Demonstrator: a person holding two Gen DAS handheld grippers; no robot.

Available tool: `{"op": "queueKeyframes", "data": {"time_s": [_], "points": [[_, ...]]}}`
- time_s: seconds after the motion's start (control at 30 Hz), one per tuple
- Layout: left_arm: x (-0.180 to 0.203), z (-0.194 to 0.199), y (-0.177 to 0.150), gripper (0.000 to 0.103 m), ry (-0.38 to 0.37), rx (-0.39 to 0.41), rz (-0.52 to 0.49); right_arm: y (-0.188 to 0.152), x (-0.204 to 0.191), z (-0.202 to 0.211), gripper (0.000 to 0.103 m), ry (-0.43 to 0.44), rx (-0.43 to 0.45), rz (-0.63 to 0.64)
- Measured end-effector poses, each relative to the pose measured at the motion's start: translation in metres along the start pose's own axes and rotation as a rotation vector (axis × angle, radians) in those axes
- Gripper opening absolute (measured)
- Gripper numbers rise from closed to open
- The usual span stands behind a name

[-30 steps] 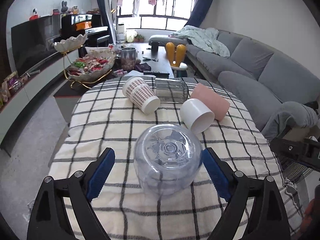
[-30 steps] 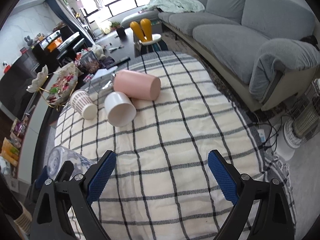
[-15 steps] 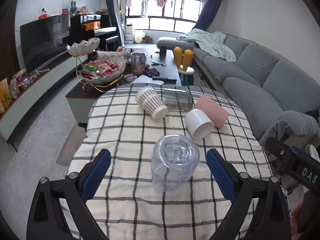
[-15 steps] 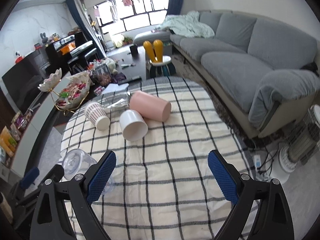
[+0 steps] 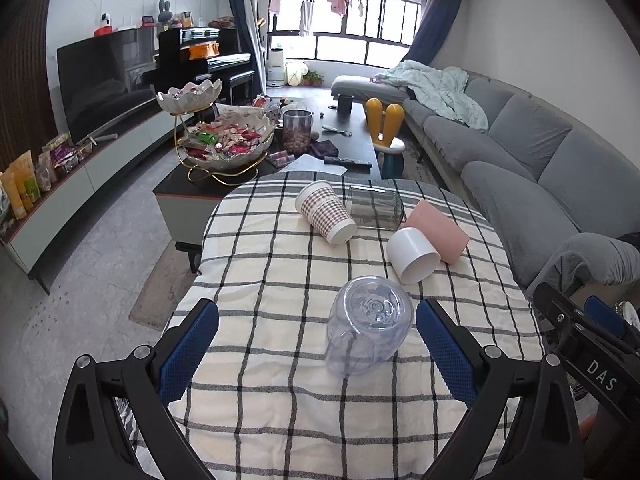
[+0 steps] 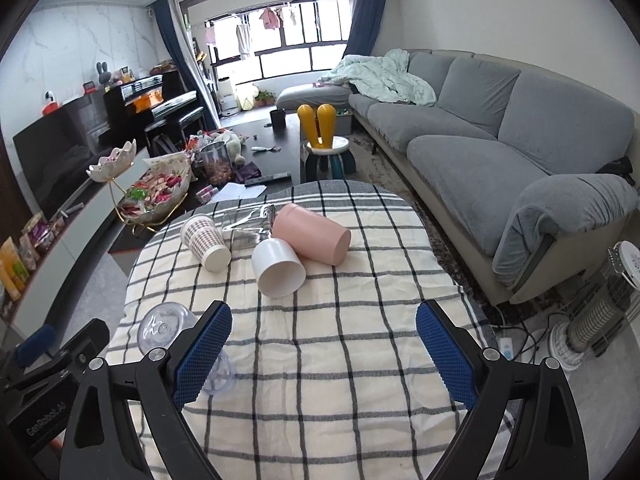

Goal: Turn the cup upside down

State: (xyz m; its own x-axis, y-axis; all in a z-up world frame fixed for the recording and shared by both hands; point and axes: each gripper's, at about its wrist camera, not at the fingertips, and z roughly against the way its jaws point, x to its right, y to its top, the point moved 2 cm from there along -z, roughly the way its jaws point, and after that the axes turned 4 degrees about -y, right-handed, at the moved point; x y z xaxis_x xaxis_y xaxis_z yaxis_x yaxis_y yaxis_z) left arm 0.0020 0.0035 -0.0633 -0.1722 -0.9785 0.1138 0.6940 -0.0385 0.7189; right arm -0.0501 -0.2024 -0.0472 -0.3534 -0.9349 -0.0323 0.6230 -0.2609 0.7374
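both claws are gaping, holding nothing — left claw (image 5: 318, 338), right claw (image 6: 324, 346). clear cup (image 5: 368, 326) is sitting base-up on the table (image 5: 280, 264) — you're risking clipping it with a finger and toppling it.

**Right wrist view: table with cups**

The right gripper (image 6: 323, 346) is held with its jaws wide apart above a checked tablecloth (image 6: 340, 360). A clear plastic cup (image 6: 164, 326) is seen base-up at lower left, partly hidden by the left finger. Farther off, a white cup (image 6: 279, 267), pink cup (image 6: 312, 234) and patterned paper cup (image 6: 205, 242) lie on their sides.
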Motion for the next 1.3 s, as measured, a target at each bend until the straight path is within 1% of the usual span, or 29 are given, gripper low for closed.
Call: {"op": "queueKeyframes", "data": {"time_s": [0.37, 0.57, 0.77, 1.03, 1.3], "points": [[0.0, 0.005, -0.002, 0.102, 0.023, -0.001, -0.019, -0.001, -0.01, 0.011, 0.094, -0.001, 0.04, 0.03], [0.0, 0.011, -0.002, 0.103, 0.037, 0.014, -0.034, -0.002, -0.011, 0.013, 0.094, -0.002, 0.045, 0.032], [0.002, 0.012, -0.003, 0.103, 0.034, 0.019, -0.039, 0.002, -0.011, 0.018, 0.094, -0.003, 0.062, 0.04], [0.003, 0.016, -0.001, 0.103, 0.059, 0.036, -0.059, 0.004, -0.01, 0.02, 0.096, -0.006, 0.072, 0.041], [0.002, 0.017, -0.001, 0.103, 0.073, 0.039, -0.064, 0.007, -0.005, 0.022, 0.098, -0.035, 0.082, 0.042]]}}
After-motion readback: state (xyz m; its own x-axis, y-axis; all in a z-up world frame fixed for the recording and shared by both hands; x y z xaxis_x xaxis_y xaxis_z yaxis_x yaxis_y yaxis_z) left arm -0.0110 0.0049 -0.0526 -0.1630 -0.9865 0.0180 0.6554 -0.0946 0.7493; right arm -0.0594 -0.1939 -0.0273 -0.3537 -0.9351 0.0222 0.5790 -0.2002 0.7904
